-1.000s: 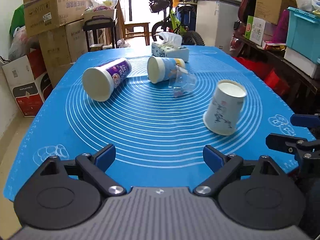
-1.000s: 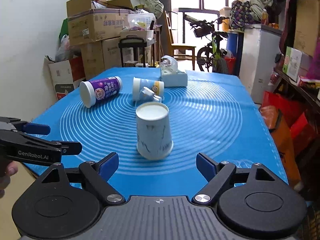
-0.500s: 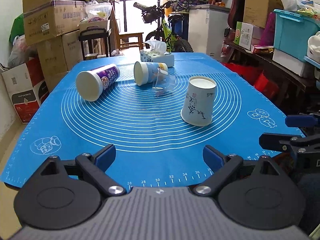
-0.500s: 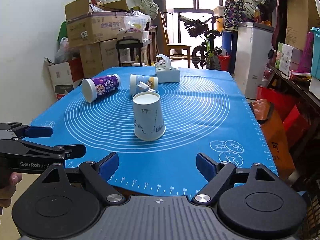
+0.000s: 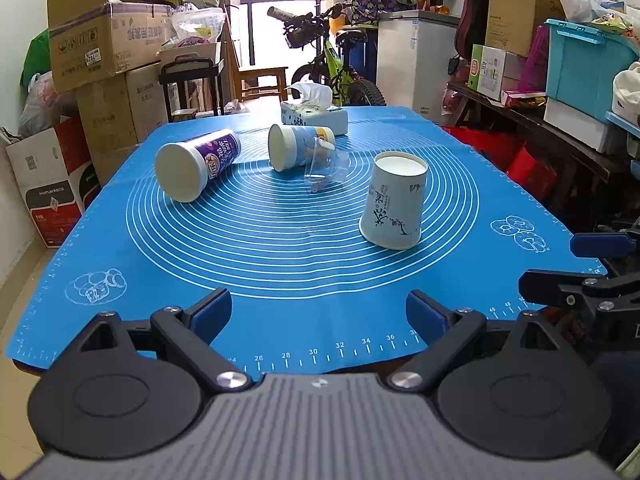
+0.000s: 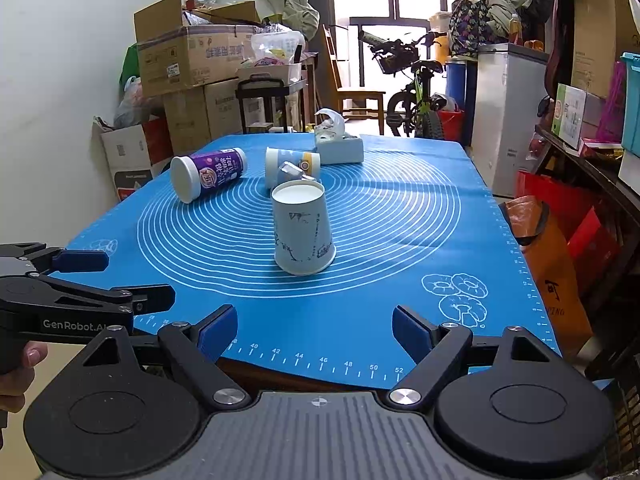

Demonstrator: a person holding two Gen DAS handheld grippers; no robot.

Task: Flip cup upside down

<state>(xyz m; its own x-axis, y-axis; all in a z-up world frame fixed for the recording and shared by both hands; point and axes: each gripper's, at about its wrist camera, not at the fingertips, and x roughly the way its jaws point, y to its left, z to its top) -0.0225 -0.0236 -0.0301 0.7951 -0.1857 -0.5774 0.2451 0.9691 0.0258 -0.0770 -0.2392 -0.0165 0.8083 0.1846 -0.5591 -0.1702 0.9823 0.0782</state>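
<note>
A white paper cup with ink drawings stands upside down on the blue mat, mouth down; it also shows in the right wrist view. My left gripper is open and empty at the mat's near edge, well short of the cup. My right gripper is open and empty, near the mat's front edge, facing the cup. The right gripper shows at the right edge of the left wrist view, and the left gripper at the left of the right wrist view.
A purple-labelled cup, a blue and white cup and a clear plastic cup lie on their sides farther back. A tissue box stands at the mat's far end. Cardboard boxes, a bicycle and shelves surround the table.
Both grippers have pulled back from the cup toward the table's near edge. The upside-down cup stays where it stood.
</note>
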